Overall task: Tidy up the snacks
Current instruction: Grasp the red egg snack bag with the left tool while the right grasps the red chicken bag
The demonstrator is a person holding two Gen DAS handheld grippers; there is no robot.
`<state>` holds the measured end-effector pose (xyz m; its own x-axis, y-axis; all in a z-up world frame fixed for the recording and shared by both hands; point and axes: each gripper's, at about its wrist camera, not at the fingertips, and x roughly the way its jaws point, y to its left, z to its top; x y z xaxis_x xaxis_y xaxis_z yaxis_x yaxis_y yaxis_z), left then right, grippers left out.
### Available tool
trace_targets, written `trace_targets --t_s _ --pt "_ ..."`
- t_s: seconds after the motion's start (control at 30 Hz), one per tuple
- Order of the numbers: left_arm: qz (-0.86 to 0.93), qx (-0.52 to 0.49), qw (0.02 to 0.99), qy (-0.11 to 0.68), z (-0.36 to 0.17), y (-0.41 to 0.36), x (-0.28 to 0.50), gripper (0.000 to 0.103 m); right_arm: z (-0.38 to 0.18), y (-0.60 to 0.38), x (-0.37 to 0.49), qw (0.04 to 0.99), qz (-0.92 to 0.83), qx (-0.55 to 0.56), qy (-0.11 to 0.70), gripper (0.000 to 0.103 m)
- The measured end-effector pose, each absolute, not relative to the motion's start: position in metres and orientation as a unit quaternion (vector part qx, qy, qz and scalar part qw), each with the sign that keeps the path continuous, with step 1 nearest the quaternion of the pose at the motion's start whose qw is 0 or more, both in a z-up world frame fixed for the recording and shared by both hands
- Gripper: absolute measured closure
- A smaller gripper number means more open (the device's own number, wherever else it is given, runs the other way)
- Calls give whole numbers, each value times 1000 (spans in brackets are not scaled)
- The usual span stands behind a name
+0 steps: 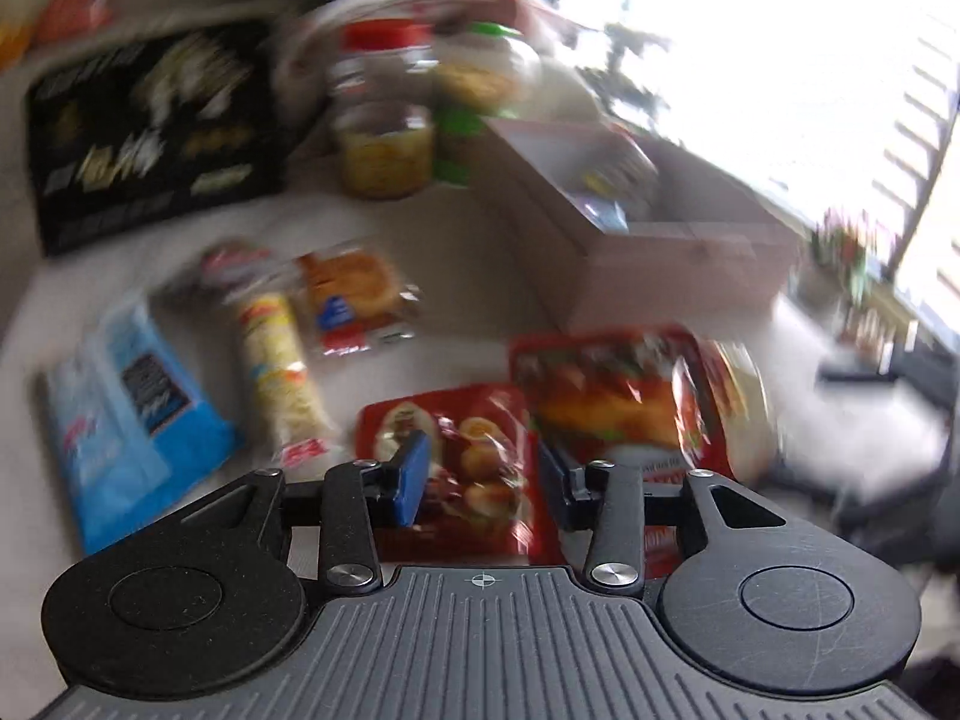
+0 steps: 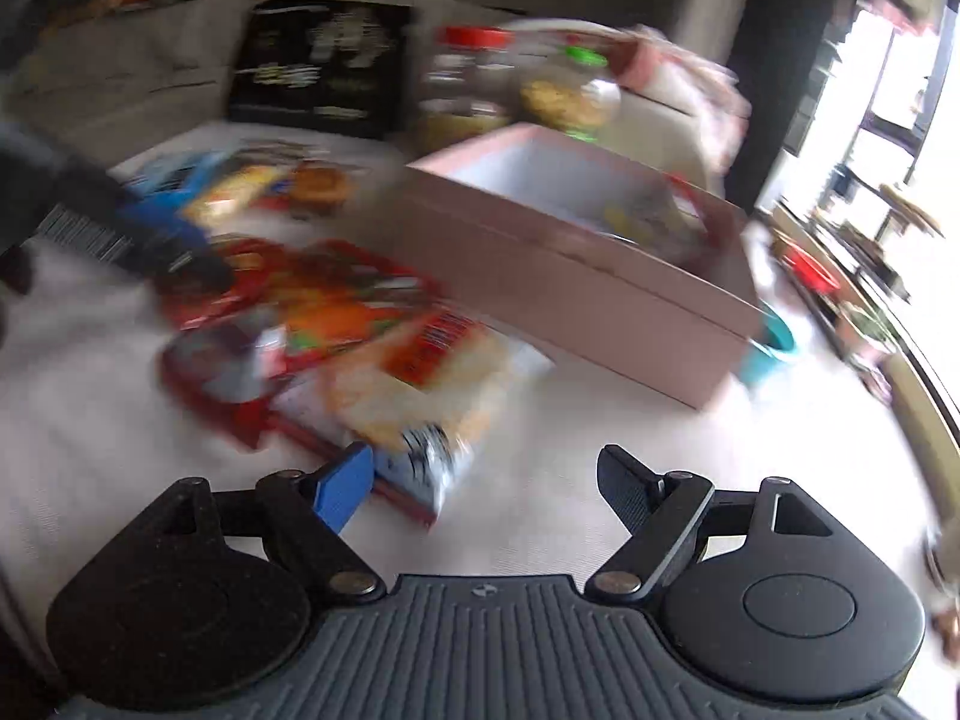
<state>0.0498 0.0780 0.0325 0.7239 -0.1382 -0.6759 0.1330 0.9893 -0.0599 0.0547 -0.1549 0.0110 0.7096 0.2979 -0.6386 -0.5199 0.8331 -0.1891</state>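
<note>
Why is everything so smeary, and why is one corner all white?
Left wrist view: the snack packets and jars are streaked by motion blur, while the left gripper stays sharp; the window at top right is blown out to white glare. Right wrist view: the red packets and pink box smear too, the right gripper stays crisp, and straight edges bend from the fisheye lens.

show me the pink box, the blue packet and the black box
pink box (image 2: pixel 576 288), right wrist view, on its long front wall
blue packet (image 1: pixel 138 408), left wrist view, on the middle of its face
black box (image 1: pixel 150 132), left wrist view, on its printed top
</note>
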Motion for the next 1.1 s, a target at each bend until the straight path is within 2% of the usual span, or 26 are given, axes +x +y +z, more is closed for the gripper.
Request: trace_targets --t_s 0.13,0.27,0.37,0.53,0.6,0.7,0.73,0.77,0.9,1.1 --pt "-98 46 923 369 33 57 49 47 6 -182 67 914 186 -142 332 20" --pt "-92 12 927 363 36 68 45 47 0 -197 69 917 187 -81 343 17" --pt "-33 25 935 351 35 73 40 51 -6 -199 67 924 178 -68 332 11" --pt "-42 23 929 368 31 78 54 47 -9 -200 67 929 173 -62 323 9" --pt "-51 25 927 370 30 75 60 44 -9 -200 68 929 174 -60 320 9" --pt "-44 22 927 372 26 77 69 33 -9 -200 68 929 177 -62 318 8" --pt "-38 17 924 381 24 79 72 26 -9 -201 67 929 180 -61 318 8" --pt "-36 9 922 385 23 81 72 25 -9 -202 66 928 182 -60 319 7" --pt "-26 -3 922 385 15 86 66 26 -7 -204 70 918 185 -50 346 1" --pt "-36 -34 927 372 15 91 54 31 -4 -198 75 904 193 -67 375 0"
